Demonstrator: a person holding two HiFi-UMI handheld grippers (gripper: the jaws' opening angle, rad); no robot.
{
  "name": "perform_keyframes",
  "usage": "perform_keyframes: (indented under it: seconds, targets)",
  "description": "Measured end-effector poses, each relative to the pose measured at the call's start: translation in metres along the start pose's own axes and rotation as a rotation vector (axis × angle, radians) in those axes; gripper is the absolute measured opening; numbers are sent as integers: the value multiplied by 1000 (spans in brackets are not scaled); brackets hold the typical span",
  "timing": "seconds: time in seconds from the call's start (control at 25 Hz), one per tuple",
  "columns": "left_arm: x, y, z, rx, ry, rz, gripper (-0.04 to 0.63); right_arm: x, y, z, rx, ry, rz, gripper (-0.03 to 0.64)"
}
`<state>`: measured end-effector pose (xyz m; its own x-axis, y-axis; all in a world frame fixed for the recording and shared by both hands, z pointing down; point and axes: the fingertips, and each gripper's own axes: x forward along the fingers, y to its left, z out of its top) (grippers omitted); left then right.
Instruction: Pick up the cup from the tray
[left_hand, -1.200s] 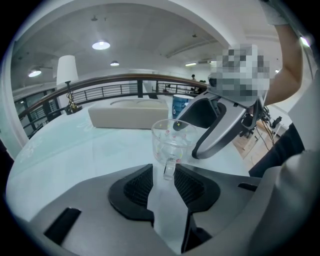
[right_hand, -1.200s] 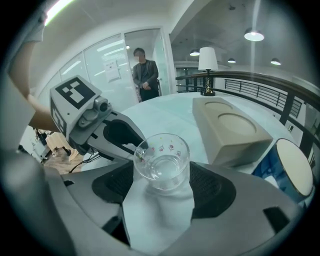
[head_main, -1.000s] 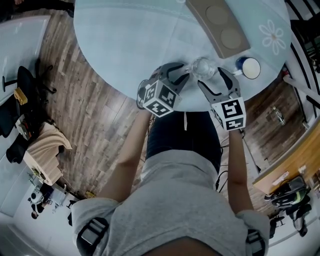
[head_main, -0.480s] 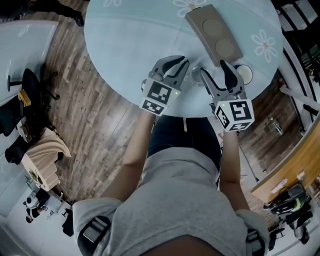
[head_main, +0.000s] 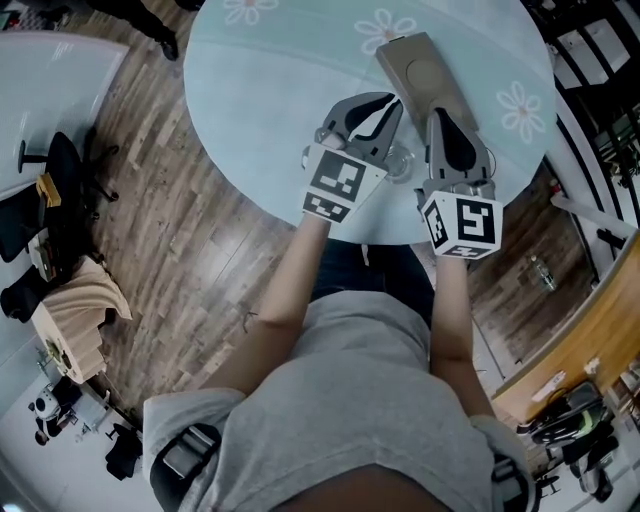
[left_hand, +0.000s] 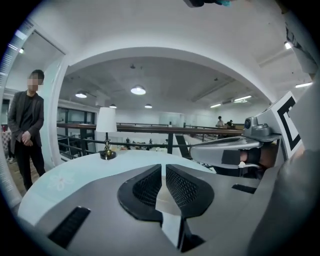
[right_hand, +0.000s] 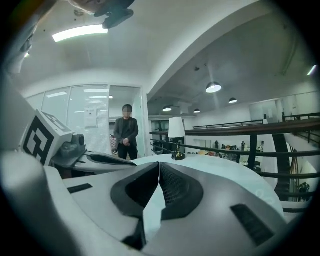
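Head view: a round pale-blue table (head_main: 290, 80) with flower prints fills the upper middle of the frame, with wood floor (head_main: 190, 230) to its left. A tan tray (head_main: 412, 60) lies at upper centre with one round recess showing. Its lower end is covered by the right gripper.

Cup (head_main: 402, 162): clear glass, seen in the gap between the two grippers, just below and left of the tray's covered end. It is partly hidden. I read it as off the tray, but I cannot tell whether it touches the tray. Neither tool has it.

Left gripper (left_hand: 163, 167): jaws narrow, with a thin slit between the black ribbed pads. They have just been closing. Nothing is in the slit, and only the pale table shows through it.

Right gripper (right_hand: 159, 165): jaws have just closed and the pads meet at the tips, with nothing between them.

Both tools sit side by side over the near part of the table and point toward the top of the head view. In each gripper view, the other tool is at the frame's edge.

Background: a table lamp (left_hand: 106, 132) with a white shade stands on the far side of the table. A person in dark clothes (left_hand: 27, 130) stands at the left of the left gripper view
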<state>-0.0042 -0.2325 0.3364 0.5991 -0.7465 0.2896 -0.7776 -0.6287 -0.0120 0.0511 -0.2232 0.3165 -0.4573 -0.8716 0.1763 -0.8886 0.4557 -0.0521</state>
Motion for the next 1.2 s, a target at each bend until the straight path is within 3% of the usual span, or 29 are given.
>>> perform_keyframes:
  seconds: [0.32,1.2]
  targets:
    - [-6,13,16,-20,-50,81,29,6,9,9,-21,-11,-9,8]
    - [-16,14,18,-7,-69,111,29,4,12,6,-30,-12,-35,8]
